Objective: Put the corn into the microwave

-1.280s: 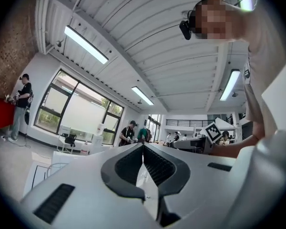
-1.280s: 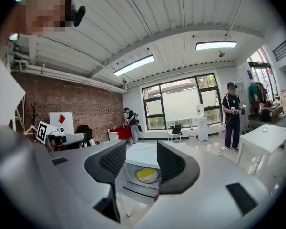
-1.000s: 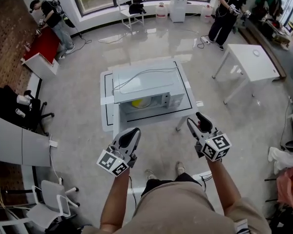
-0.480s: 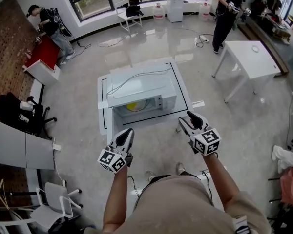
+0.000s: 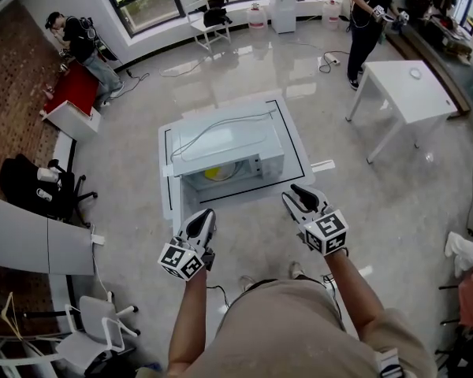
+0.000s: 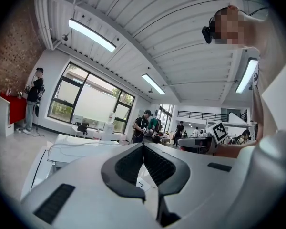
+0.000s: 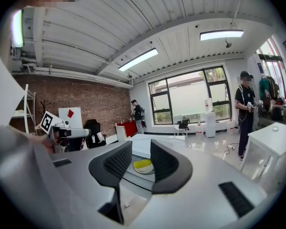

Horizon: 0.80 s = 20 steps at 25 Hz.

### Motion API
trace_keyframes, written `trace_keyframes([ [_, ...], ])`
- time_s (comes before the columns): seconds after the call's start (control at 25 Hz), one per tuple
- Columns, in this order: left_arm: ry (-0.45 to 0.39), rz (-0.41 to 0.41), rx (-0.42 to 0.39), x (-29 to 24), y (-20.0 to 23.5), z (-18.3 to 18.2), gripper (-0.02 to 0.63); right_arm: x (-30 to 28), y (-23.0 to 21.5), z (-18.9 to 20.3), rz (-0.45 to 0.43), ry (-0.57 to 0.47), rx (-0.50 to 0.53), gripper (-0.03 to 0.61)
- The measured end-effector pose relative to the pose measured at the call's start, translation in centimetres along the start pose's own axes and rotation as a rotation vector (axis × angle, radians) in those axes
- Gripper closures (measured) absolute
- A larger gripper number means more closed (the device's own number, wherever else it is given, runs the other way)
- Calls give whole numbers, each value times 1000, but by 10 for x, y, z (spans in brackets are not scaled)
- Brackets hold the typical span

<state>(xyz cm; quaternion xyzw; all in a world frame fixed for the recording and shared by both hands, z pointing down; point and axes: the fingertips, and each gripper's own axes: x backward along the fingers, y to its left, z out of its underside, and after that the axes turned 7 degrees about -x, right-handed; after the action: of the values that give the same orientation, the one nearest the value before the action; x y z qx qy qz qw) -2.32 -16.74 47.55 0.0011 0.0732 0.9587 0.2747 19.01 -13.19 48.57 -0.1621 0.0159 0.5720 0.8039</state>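
Item: left tongs (image 5: 202, 217), jaws pressed together, nothing between them; held level, well short of the microwave (image 5: 229, 136), which stands ahead of the tips on a low table (image 5: 298, 150). Item: right tongs (image 5: 299, 193), jaws part-spread and closing, nothing between them; in the right gripper view the corn (image 7: 144, 164) shows through the gap, but it lies well beyond, untouched. Item: corn, yellow, on a plate (image 7: 148, 171) inside the microwave's cavity; ahead of both tongs, nearer the left pair's line than the right's. Item: door (image 5: 176, 205), swung open at the cavity's left, just ahead of the left tongs and apart from them. Item: cable (image 5: 221, 123), lying loose along the microwave's top, beyond both tongs. Change noted: against a second ago, both tongs sit lower in the head view and closer to the person's body; the right jaws, then spread wide, are now narrowing; the corn has not shifted. Reading for the task: the corn appears already placed and both tongs have let go and drawn clear; what remains, if anything, is likely the open door, for which the left tongs are the nearer.
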Motion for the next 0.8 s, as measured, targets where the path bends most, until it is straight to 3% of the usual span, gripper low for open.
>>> trace_keyframes([
  [0.32,16,15,-1,-12,-9,3,612,11,-11,-5,30,-51,-61,457],
  [0.8,49,17,-3,-31,-22,17,612,26,-21,-1,42,-61,-29,478],
])
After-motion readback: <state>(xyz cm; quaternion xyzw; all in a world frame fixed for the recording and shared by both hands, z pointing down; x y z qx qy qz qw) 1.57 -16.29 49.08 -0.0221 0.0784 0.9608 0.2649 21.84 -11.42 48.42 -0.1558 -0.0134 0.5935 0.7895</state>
